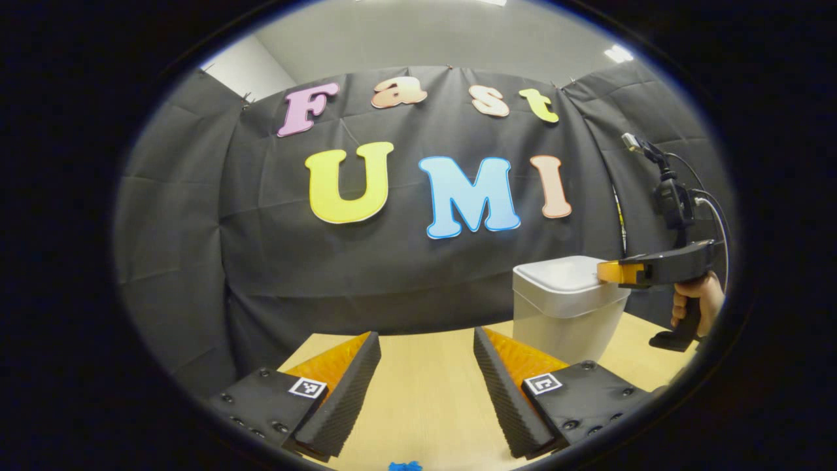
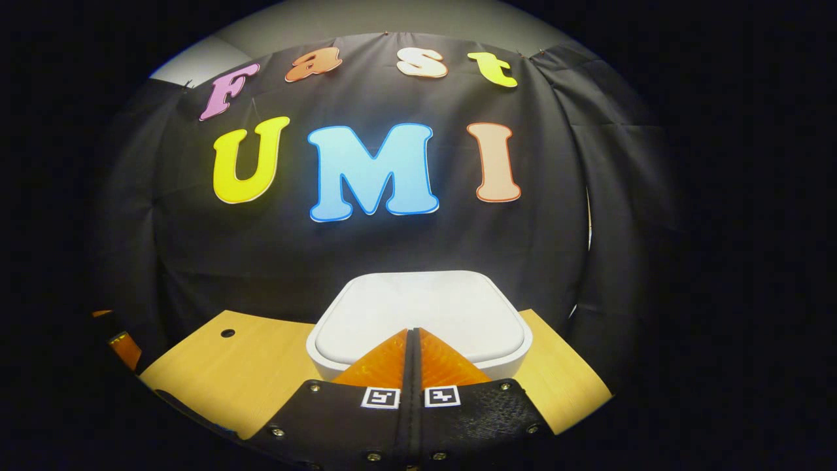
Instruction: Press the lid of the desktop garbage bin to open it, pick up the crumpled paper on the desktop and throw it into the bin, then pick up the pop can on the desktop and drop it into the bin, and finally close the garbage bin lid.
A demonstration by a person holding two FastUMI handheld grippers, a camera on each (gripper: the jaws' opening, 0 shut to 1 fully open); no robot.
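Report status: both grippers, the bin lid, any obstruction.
Right gripper shut, tips at the bin lid, lid down. Left gripper open, holding nothing, above the table. Nothing blocking the lid.

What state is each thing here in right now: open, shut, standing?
Garbage bin: upright on the table.
Lid: closed.
Right gripper: fingers shut together, tips at the lid's near edge, holding nothing.
Left gripper: fingers open, holding nothing, above the table.

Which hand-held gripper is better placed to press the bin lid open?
Right. The right hand-held gripper, fingers together, sits at the white plastic bin's closed lid; the left hand-held gripper is open, off to its side.
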